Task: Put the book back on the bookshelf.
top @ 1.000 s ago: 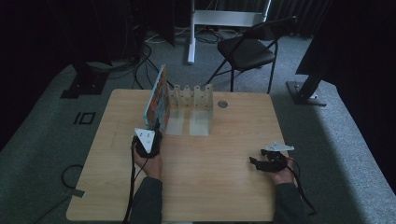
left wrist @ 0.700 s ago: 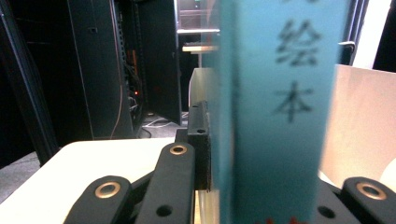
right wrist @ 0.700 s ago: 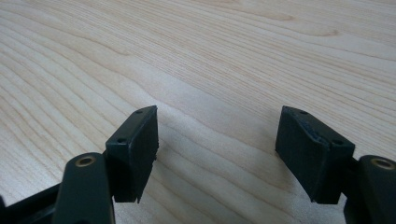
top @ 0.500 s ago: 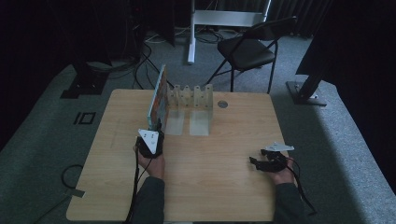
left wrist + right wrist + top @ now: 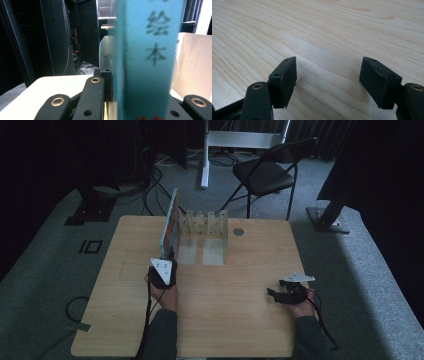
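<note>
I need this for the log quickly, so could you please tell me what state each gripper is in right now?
Left gripper: closed on the spine of the upright picture book.
Right gripper: open, empty, jaws apart over the wooden table.

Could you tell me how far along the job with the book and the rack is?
Done: the left gripper is shut on the book, held upright at the clear rack's left end. In hand: whether it is seated in a slot can't be told. Left: releasing the book; the right gripper rests open on the table.
</note>
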`<state>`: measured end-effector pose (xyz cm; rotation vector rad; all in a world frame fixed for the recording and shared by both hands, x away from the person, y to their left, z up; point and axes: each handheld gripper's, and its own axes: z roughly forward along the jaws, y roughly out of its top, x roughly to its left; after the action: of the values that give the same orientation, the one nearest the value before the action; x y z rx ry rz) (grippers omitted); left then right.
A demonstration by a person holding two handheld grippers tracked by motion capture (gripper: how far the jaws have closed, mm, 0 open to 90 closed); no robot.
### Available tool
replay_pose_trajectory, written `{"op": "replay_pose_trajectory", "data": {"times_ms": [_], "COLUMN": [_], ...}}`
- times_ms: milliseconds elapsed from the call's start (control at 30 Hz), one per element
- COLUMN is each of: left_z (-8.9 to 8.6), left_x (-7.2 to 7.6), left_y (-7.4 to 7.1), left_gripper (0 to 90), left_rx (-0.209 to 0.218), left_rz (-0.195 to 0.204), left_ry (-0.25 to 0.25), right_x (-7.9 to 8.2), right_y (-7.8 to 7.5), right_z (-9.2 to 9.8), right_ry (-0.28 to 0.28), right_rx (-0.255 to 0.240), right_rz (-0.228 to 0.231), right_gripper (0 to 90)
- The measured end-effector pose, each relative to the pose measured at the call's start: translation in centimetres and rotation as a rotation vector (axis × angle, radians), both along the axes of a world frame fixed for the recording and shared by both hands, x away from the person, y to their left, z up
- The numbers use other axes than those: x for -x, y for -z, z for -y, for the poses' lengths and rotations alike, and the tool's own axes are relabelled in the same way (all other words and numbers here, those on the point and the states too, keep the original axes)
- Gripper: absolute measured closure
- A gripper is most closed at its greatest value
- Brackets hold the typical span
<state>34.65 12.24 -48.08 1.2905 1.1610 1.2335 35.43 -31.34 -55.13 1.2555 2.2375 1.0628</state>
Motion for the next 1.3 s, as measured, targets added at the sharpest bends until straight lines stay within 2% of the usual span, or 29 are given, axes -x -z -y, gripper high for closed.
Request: {"op": "replay_pose_trajectory", "data": {"times_ms": [667, 1133, 1300], "left_z": [0.09, -0.38, -0.51], "left_x": [-0.13, 0.15, 0.23], "left_y": [0.31, 0.63, 0.68], "left_gripper": [80.8, 80.9, 80.9], "left_rx": [-0.011, 0.014, 0.010], "left_rz": [-0.002, -0.009, -0.015], "left_ry": [0.016, 0.031, 0.034], "right_x": [-0.01, -0.03, -0.02], "right_y": [0.00, 0.00, 0.01], "right_z": [-0.01, -0.01, -0.04], "right_ry": [0.000, -0.002, -0.002], "right_rx": [0.000, 0.000, 0.002], "right_rz": [-0.001, 0.000, 0.002], "right_gripper": [29.6, 29.6, 29.7]}}
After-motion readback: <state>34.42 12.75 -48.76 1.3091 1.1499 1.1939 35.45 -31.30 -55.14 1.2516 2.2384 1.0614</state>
